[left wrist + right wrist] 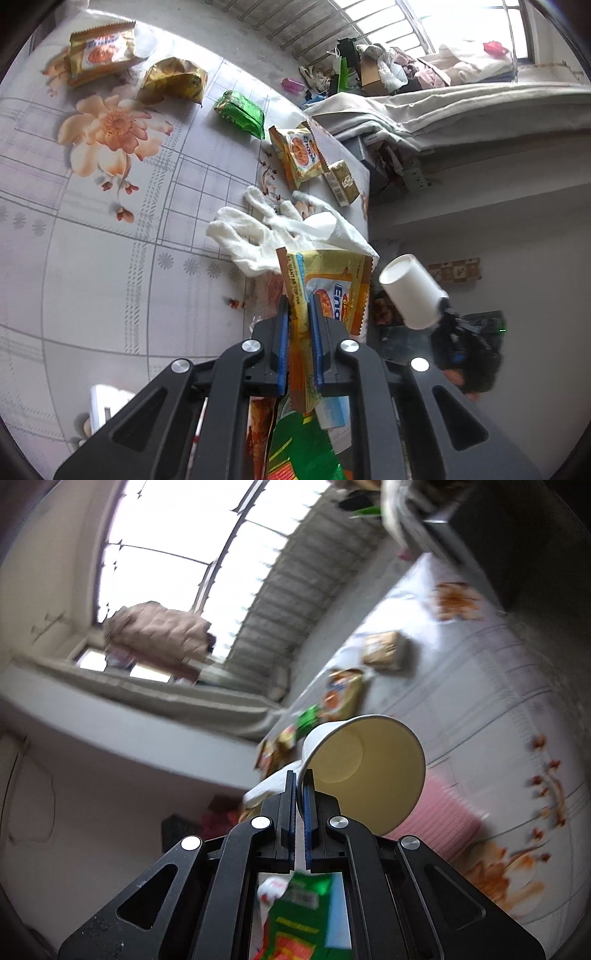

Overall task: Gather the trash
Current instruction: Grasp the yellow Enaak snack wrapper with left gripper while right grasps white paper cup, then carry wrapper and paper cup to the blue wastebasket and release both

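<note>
My left gripper (pixel 299 310) is shut on a yellow-orange snack wrapper (pixel 332 280), which stands up between the blue pads above the table's right edge. My right gripper (pixel 301 781) is shut on the rim of a white paper cup (pixel 364 764); the cup lies tilted with its empty inside facing the camera. In the left wrist view the same cup (pixel 410 291) hangs off the table's right side, with the right gripper (pixel 443 314) blurred behind it. On the flowered tablecloth (pixel 110 258) lie crumpled white tissues (pixel 273 229), another yellow wrapper (pixel 299 153), a green wrapper (pixel 240 112) and two gold wrappers (pixel 101 51).
A small gold box (pixel 341 181) sits near the table's right edge. A green packet (pixel 299 443) shows under the left gripper and again under the right one (pixel 295 915). A pink ribbed item (pixel 439 819) lies on the cloth. Clutter and a window ledge stand beyond the table.
</note>
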Tool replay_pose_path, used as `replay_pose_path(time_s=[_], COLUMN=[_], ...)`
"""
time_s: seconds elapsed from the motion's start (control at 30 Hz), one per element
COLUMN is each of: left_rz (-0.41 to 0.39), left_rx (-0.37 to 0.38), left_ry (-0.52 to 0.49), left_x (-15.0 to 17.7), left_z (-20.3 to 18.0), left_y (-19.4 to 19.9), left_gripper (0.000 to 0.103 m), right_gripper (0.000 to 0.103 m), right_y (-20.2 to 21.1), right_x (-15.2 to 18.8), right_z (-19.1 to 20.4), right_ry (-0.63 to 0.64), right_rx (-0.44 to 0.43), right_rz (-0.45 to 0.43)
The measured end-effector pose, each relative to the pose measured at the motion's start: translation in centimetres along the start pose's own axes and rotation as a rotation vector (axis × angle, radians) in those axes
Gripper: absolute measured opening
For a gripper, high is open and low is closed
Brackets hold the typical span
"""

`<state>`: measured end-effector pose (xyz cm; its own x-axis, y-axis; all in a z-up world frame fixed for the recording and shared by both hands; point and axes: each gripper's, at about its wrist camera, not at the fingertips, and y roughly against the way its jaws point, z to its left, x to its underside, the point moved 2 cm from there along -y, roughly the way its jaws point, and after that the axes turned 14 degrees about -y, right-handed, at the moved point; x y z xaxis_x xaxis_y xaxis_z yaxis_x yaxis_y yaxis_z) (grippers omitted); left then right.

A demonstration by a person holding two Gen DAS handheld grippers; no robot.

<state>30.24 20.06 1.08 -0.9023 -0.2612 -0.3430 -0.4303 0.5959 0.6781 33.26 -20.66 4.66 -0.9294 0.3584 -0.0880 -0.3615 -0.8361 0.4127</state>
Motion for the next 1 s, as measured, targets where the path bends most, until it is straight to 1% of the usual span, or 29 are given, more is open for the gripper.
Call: replay_pose_path(time_s=[0.07,0.1,0.17,0.2,0.23,0.3,0.37,0.4,0.5,0.6,0.67,0.7,0.73,0.83,0.9,0.97,1.0], left_rz=[-0.005,-0.017,-0.043,-0.066,-0.076,-0.089,-0.081,-0.079,-0.046,-0.017,0.006,0.000,-0.008,-0.067,-0.117,-0.163,-0.175], left_rx=[-0.048,-0.118,-0.230,-0.304,-0.341,-0.384,-0.430,-0.484,-0.595,-0.682,-0.728,-0.745,-0.751,-0.723,-0.690,-0.624,-0.598], left_ry=[-0.038,-0.112,-0.241,-0.331,-0.384,-0.473,-0.589,-0.695,-0.932,-1.079,-1.149,-1.158,-1.143,-1.043,-0.961,-0.856,-0.822], left_x=[0.1,0.1,0.0,0.0,0.1,0.2,0.5,0.8,2.0,3.2,3.7,3.6,3.5,2.6,2.2,2.0,2.1], left_z=[-0.5,-1.4,-2.7,-3.7,-4.3,-5.4,-6.7,-7.7,-9.5,-10.3,-10.4,-10.3,-10.2,-9.8,-9.7,-9.7,-9.8], left_y=[0.2,0.5,0.9,1.2,1.4,1.6,1.7,1.5,1.2,0.8,0.5,0.6,0.9,2.6,4.2,5.9,6.5], left_gripper=[0.010,0.010,0.010,0.010,0.010,0.010,0.010,0.010,0.010,0.010,0.010,0.010,0.010,0.010,0.010,0.010,0.010], right_gripper=[0.003,0.003,0.003,0.003,0.003,0.003,0.003,0.003,0.003,0.003,0.003,0.003,0.003,0.003,0.003,0.003,0.003], right_y=[-0.5,-0.8,-1.3,-1.6,-1.9,-2.2,-2.6,-2.8,-3.2,-3.4,-3.5,-3.7,-3.7,-3.4,-2.6,-1.6,-0.6], right_x=[1.0,1.5,1.9,2.0,2.1,2.1,2.1,2.1,2.5,2.7,2.9,3.0,3.0,3.3,3.7,4.1,4.4], right_z=[1.1,1.6,2.1,2.1,2.2,2.1,1.8,1.7,1.5,1.3,1.2,1.1,1.0,0.9,1.0,1.0,0.9], right_ry=[0.048,0.070,0.095,0.100,0.102,0.106,0.111,0.109,0.118,0.122,0.122,0.122,0.122,0.128,0.140,0.146,0.151], right_rx=[0.014,0.025,0.040,0.045,0.047,0.056,0.067,0.068,0.076,0.080,0.084,0.083,0.081,0.070,0.054,0.041,0.028], right_rz=[0.025,0.032,0.038,0.042,0.046,0.051,0.053,0.056,0.060,0.070,0.075,0.078,0.078,0.073,0.068,0.059,0.051])
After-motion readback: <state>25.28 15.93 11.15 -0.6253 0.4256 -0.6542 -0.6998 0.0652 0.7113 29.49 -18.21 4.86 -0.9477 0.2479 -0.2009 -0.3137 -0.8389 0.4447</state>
